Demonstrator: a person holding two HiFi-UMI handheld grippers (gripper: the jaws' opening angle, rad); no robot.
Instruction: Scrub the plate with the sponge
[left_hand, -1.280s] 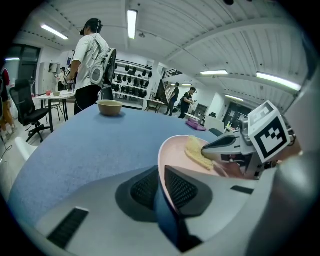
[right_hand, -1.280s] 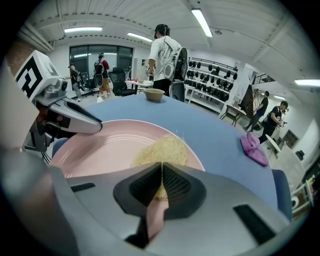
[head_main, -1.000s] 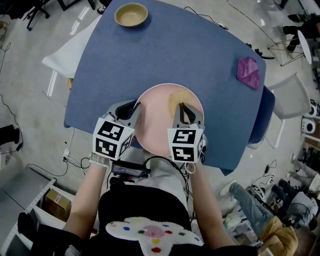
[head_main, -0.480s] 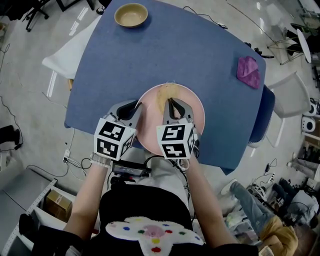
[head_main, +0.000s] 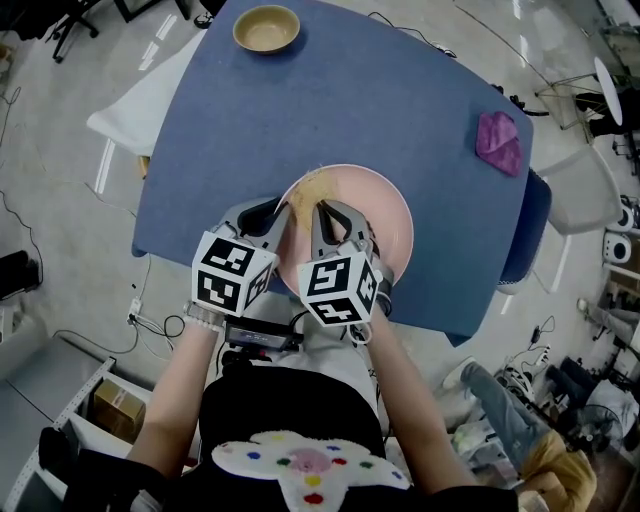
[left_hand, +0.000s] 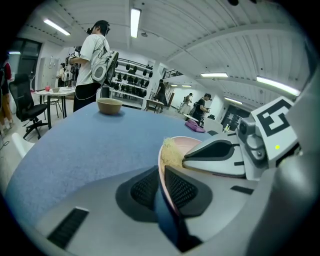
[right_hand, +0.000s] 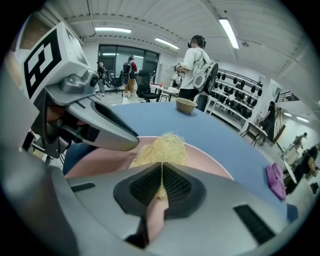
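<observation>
While the plate (head_main: 385, 225) is clamped at its 9 o'clock rim by the left claw (head_main: 270, 214), the sponge (head_main: 312, 186), pinched in the right claw (head_main: 330, 214), has been swept from 1 to 11 o'clock; scrubbing judged underway.

I see lots of bare room on the big blue table (head_main: 380, 110) past the round pink plate (head_main: 385, 225) — only a small tan bowl (head_main: 266, 28) far left, a crumpled purple cloth (head_main: 498, 143) far right. My left gripper (head_main: 272, 213) and right gripper (head_main: 331, 210) crowd close together.
</observation>
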